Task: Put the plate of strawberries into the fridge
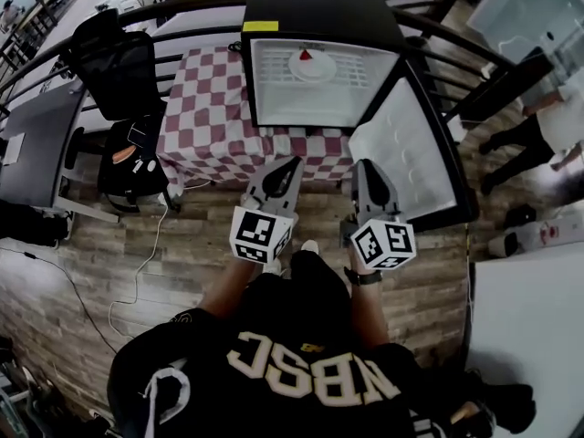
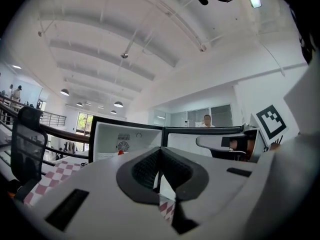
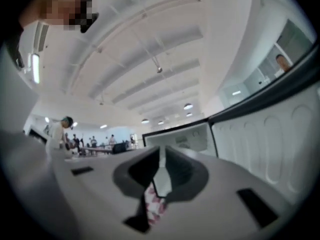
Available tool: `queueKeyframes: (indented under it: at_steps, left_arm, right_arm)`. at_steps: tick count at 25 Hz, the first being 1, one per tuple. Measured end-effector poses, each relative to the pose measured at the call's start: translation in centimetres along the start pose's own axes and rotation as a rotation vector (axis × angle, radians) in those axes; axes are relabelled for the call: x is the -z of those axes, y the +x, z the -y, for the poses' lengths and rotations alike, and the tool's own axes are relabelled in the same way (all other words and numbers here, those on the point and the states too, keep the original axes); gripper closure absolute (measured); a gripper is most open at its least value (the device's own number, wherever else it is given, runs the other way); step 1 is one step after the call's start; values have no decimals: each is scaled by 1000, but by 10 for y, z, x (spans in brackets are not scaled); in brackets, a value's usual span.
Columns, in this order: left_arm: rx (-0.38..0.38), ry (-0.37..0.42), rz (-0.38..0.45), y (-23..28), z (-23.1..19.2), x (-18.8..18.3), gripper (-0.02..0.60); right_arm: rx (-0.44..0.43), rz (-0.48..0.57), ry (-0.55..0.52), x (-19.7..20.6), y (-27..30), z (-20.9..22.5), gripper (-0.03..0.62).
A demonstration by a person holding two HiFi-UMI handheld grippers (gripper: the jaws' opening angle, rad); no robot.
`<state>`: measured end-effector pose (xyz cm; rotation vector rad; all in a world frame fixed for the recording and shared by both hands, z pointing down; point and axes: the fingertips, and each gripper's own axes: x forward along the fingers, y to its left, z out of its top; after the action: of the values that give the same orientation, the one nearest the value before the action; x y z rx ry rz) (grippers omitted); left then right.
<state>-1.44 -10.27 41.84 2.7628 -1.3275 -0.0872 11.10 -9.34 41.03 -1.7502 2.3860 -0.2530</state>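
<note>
Plate: one white plate (image 1: pixel 313 67) is seen on the fridge's wire shelf, near its middle and well behind the front edge. The placing is judged done.
Strawberries: one red piece (image 1: pixel 306 55) can be made out on the plate's far part. Whether there are more cannot be told.
Fridge: one black fridge (image 1: pixel 324 12) is set at the right end of the checked table (image 1: pixel 210 108).
Door: one door (image 1: pixel 406 149) is swung wide to the right, so the shelf is left reachable.
Left gripper: the left gripper (image 1: pixel 290 164) is held level by the table's near edge. Its fingers are together with nothing between them.
Right gripper: the right gripper (image 1: pixel 367 166) is held beside it, near the door's inner face. Its fingers are drawn together on nothing.
Grippers counted: two, both empty, presumably because the plate is delivered.
Remaining: the door is judged still to be shut, and the right gripper is placed nearest for it.
</note>
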Motion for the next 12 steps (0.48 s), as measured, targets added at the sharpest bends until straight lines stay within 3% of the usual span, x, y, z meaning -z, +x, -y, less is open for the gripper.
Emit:
queueKeyframes:
  at_steps: [4, 12]
  left_arm:
    - [-7, 22, 21, -2, 22, -7, 566]
    - [-58, 49, 68, -9, 81, -31, 566]
  right_arm:
    - [-30, -7, -81, -5, -16, -10, 549]
    - [-80, -6, -118, -19, -59, -6, 562]
